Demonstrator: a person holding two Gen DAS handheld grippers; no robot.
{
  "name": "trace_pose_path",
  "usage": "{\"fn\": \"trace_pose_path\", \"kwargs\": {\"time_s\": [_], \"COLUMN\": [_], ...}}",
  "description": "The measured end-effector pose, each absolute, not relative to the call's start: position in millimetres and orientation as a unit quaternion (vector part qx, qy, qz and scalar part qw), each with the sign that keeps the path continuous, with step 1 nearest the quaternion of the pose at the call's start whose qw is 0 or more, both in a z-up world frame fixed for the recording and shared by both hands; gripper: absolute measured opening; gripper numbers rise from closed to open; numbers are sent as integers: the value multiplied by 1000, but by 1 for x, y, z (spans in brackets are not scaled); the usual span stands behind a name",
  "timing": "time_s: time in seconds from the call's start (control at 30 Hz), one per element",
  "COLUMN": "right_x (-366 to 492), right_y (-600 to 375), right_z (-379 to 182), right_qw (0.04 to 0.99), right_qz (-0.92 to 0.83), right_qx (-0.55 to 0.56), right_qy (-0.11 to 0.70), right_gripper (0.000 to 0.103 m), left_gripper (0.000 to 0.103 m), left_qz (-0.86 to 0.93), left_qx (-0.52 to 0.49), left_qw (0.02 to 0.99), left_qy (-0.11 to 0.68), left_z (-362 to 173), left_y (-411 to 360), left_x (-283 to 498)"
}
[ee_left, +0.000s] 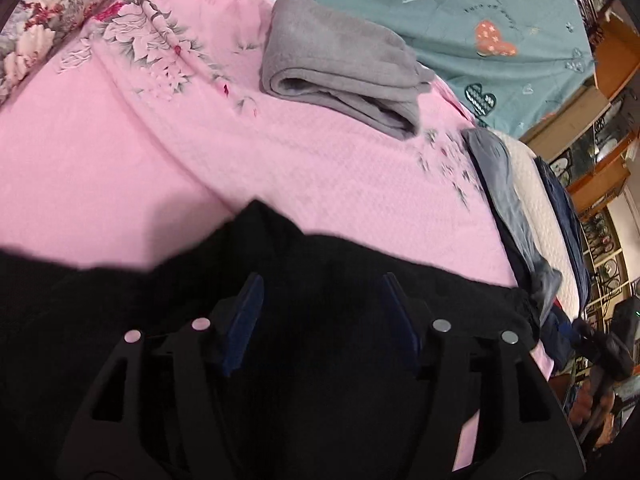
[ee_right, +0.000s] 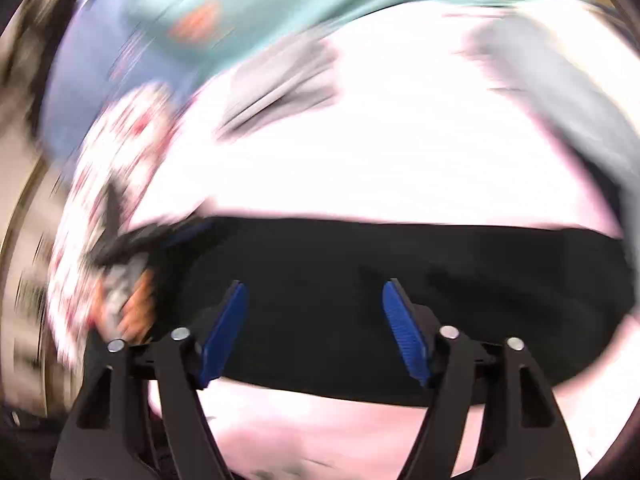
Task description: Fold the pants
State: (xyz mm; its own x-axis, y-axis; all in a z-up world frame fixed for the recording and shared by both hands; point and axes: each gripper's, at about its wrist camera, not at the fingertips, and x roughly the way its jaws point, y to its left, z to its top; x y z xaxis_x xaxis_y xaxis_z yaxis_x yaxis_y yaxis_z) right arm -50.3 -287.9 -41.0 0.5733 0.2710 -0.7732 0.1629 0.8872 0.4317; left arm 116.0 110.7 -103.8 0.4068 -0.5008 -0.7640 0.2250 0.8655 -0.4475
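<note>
While both grippers sit spread with nothing between the pads, we hover low over the black pants (ee_left: 280, 300): left gripper (ee_left: 320, 312) right above the cloth, right gripper (ee_right: 314, 320) over the same dark band (ee_right: 400, 300), heavily blurred. Pants lie across the near edge of the pink bedspread (ee_left: 200, 152). Grey folded towel (ee_left: 340, 76) rests well apart, clothes pile (ee_left: 500, 184) at the bed edge. Risk: we could pinch bedspread along with pants, or catch one layer only, skewing the fold.

Home bedroom (pink floral bedspread (ee_left: 168, 152))
</note>
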Motion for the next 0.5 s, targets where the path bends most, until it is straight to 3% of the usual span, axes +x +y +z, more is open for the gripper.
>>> {"fn": "trace_pose_path", "kwargs": {"time_s": [0.2,0.5], "right_x": [-135,-110], "right_y": [-423,-444], "right_z": [-77,-120], "right_qw": [797,753], "right_qz": [-109,-85], "right_qx": [395,448], "right_qy": [444,475], "right_gripper": [78,77], "left_gripper": [62,62], "left_qz": [-227,-206], "left_qx": [-138,-146], "left_qw": [796,787], "left_qy": [543,563], "left_z": [-126,-139], "left_y": [107,117], "left_x": [72,61]}}
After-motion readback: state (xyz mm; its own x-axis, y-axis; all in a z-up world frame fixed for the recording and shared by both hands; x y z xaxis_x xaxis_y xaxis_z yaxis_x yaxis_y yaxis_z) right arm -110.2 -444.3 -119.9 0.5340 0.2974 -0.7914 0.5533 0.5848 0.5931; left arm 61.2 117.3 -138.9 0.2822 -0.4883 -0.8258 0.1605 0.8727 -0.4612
